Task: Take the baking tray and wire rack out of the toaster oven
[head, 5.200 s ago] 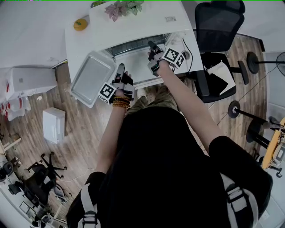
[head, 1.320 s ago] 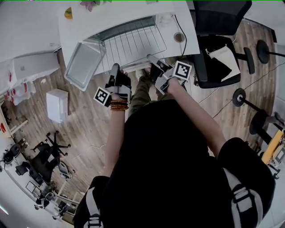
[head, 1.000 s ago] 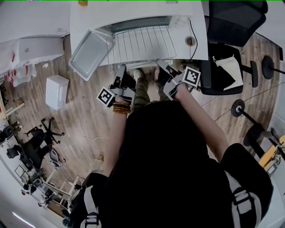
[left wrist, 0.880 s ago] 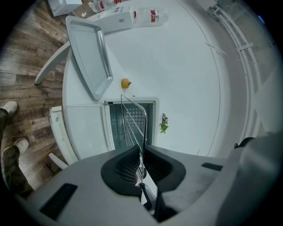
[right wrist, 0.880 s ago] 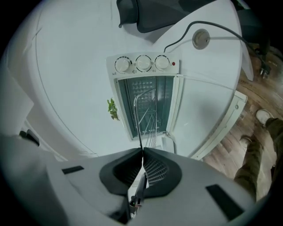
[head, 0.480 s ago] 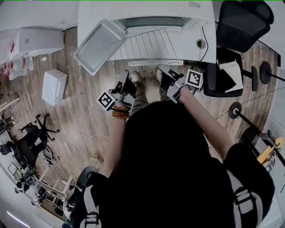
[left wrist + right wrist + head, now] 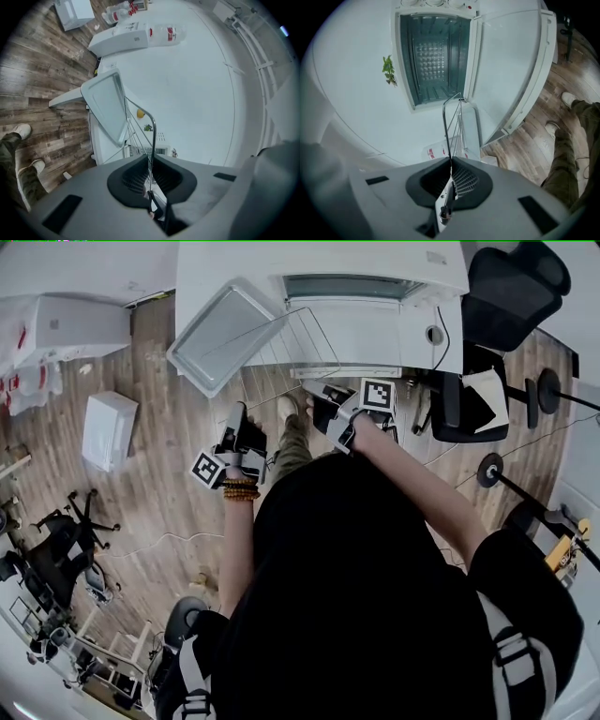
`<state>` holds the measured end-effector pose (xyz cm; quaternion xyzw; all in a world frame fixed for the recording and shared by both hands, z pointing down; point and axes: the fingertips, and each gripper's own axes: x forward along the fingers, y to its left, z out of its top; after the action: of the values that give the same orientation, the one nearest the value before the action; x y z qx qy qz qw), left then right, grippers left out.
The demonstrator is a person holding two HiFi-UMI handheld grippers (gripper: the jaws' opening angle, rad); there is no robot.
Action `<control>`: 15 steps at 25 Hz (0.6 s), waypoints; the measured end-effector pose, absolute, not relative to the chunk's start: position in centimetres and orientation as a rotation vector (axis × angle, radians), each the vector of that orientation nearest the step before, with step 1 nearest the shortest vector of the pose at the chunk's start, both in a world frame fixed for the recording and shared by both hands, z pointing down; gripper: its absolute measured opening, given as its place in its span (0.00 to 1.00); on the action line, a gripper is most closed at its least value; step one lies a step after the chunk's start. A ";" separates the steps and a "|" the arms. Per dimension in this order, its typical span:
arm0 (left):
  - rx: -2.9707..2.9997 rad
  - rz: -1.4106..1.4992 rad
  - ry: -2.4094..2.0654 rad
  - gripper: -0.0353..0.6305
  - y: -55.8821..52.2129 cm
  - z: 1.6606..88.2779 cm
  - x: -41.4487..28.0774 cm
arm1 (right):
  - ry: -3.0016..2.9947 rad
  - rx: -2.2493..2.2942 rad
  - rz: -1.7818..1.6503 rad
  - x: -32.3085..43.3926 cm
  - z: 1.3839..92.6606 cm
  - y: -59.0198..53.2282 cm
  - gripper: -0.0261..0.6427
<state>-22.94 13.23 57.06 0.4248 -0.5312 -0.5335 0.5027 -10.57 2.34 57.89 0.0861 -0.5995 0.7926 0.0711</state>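
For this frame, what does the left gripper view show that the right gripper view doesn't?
Only the left gripper view: the orange fruit and a plain look at the baking tray. Only the right gripper view: the toaster oven, open and empty, with its door. Both: the wire rack, with the left gripper and right gripper each shut on it, and the small plant.

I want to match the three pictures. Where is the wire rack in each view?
Head view: wire rack, upper centre, just right of the baking tray.
Left gripper view: a thin wire at centre, curving up beside the tray.
Right gripper view: a thin wire at centre, edge-on, below the open toaster oven.
Shared landmark: the baking tray, which also appears just behind the rack in the right gripper view.
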 end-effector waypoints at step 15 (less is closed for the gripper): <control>1.017 -1.326 -1.325 0.11 21.3 59.5 -35.0 | -1.924 0.198 2.227 -24.2 59.1 8.6 0.09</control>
<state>-34.99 21.30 59.50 0.4173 -0.5440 -0.5445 0.4832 -24.22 8.57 59.14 0.0667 -0.6493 0.7515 0.0961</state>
